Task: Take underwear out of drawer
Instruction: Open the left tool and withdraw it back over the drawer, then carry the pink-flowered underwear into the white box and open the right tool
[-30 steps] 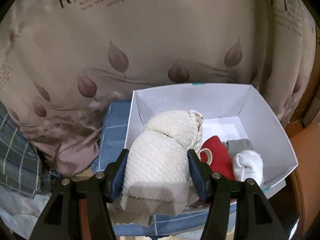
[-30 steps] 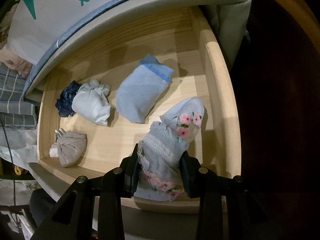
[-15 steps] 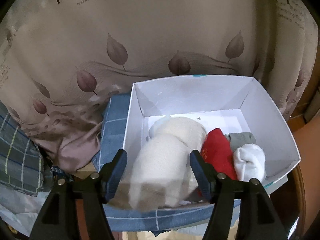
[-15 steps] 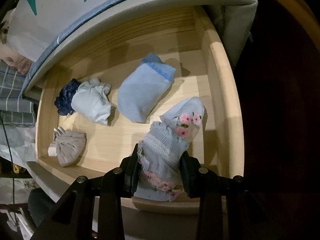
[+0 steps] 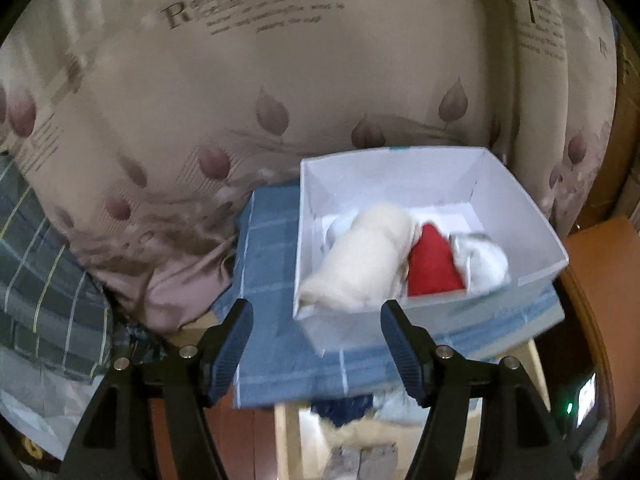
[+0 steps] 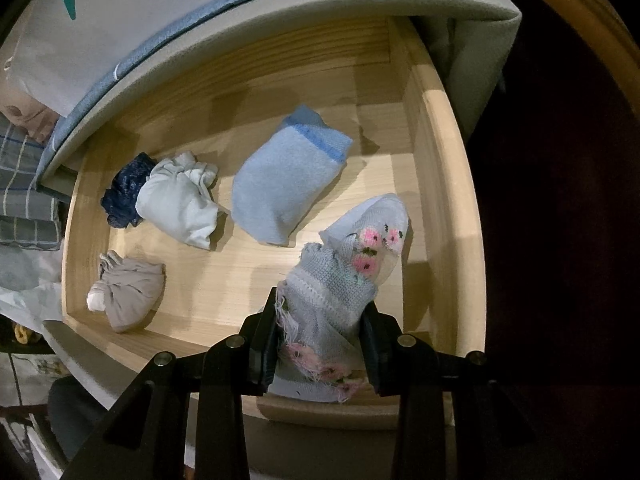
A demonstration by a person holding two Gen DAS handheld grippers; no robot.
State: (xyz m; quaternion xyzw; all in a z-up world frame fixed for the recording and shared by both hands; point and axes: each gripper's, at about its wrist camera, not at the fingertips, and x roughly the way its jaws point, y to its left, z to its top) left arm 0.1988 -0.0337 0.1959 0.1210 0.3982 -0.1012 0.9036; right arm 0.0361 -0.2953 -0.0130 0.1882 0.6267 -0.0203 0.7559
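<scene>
The left tool [image 5: 316, 336] has just been opening, and nothing sits between its fingers now – a second ago they clasped the cream knitted bundle [image 5: 360, 260], which has since dropped into the white box [image 5: 520, 208] and lies against its near wall, beside a red piece [image 5: 432, 264] and a white one [image 5: 484, 260]. The tool has also pulled back from the box, whose near edge now lies beyond the fingertips. By my reading that is one delivery finished, and the left hand is free to return for more.

The right tool [image 6: 320, 340] has not changed over the same second: it is clamped on a pale blue-grey knit bundle with pink flowers [image 6: 344, 280], held above the right front corner of the open wooden drawer [image 6: 444, 200]. This piece looks lifted but not yet carried across to the box.

Four bundles remain on the drawer floor – a light blue terry roll with a darker band [image 6: 288, 184], a smooth white knotted piece [image 6: 180, 204] touching a dark navy lacy one [image 6: 124, 192], and a beige twisted piece [image 6: 128, 292] near the front left corner.

The box is thin, stiff card with sharp folded corners and stands on a blue checked cloth [image 5: 272, 320]; behind it hangs a shiny beige fabric printed with leaves [image 5: 240, 80]. The drawer is pale, plain-grained wood with rounded rims
</scene>
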